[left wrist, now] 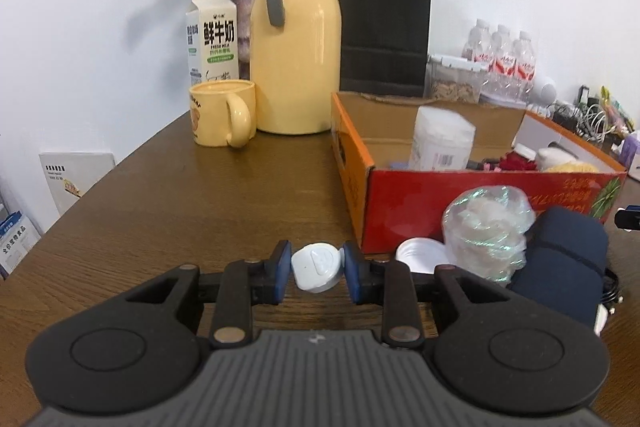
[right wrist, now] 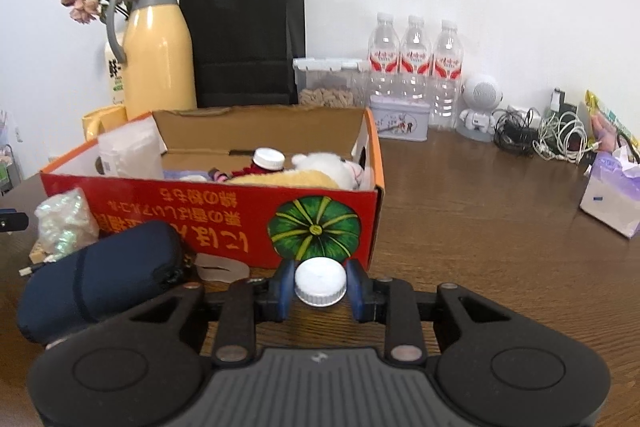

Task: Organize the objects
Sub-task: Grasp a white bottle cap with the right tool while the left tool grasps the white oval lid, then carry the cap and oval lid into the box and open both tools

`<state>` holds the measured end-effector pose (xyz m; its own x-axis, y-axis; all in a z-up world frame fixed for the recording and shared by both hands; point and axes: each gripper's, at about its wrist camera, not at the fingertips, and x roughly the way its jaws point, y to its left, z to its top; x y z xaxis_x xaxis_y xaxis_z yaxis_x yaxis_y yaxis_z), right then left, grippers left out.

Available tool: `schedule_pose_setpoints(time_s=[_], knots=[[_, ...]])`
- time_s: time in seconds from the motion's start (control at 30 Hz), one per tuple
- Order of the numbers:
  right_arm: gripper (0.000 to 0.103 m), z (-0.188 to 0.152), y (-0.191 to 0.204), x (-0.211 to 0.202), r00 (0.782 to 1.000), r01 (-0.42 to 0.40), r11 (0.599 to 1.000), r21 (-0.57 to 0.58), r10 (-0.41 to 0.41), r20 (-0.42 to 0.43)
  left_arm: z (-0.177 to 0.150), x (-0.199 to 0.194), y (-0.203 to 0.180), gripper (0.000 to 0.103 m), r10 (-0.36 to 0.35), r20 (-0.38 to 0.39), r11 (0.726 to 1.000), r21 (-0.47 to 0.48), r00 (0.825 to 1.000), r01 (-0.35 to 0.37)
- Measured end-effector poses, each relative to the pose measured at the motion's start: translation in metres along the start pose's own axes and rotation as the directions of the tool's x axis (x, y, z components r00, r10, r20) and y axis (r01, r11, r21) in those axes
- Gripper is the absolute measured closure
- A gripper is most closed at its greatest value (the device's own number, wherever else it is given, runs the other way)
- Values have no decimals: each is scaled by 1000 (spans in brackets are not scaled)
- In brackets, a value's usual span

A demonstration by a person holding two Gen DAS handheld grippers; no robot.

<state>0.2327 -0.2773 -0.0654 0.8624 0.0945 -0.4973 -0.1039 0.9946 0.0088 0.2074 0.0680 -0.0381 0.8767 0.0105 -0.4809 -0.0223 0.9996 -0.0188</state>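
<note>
Two grippers, each one clamped on something small and white. The left gripper (left wrist: 316, 269) has its blue pads squeezing a white rounded plastic flip-top cap (left wrist: 317, 267), held just above the brown wood-grain table (left wrist: 200, 203). The right gripper (right wrist: 320, 283) is pinching a white ribbed screw-top bottle lid (right wrist: 320, 282) the same way, right in front of the pumpkin picture on the box.

Near the left gripper, on its right, sit a white round lid (left wrist: 420, 259), a crumpled iridescent plastic bag (left wrist: 488, 231) and a dark navy zipped pouch (left wrist: 560, 259), all bunched together against the box's near wall.

Just behind them is the red and orange cardboard box (right wrist: 224, 211), open on top. Inside there's a clear plastic jar (left wrist: 440, 143) at the left, and a white-capped bottle (right wrist: 269, 159) and a cream plush toy (right wrist: 312, 171) toward the right.

Farther back on the left: a yellow mug (left wrist: 222, 113), a milk carton (left wrist: 212, 39), a tall yellow thermos jug with grey handle (left wrist: 296, 55), and a black paper bag (right wrist: 244, 35). Far right by the wall, three water bottles (right wrist: 416, 59).
</note>
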Motion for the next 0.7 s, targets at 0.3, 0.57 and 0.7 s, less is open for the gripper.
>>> schedule_pose_setpoints(time_s=[0.3, 0.57, 0.7], knots=[[76, 15, 7, -30, 995, -39, 999, -11, 40, 97, 17, -23, -19, 74, -37, 69, 999, -2, 997, 37], [76, 56, 32, -30, 981, -79, 995, -62, 89, 173, 60, -25, -67, 74, -128, 163, 992, 35, 978, 124], [76, 74, 45, -16, 977, -94, 993, -70, 106, 187, 78, -9, -90, 74, -145, 184, 989, 38, 972, 140]])
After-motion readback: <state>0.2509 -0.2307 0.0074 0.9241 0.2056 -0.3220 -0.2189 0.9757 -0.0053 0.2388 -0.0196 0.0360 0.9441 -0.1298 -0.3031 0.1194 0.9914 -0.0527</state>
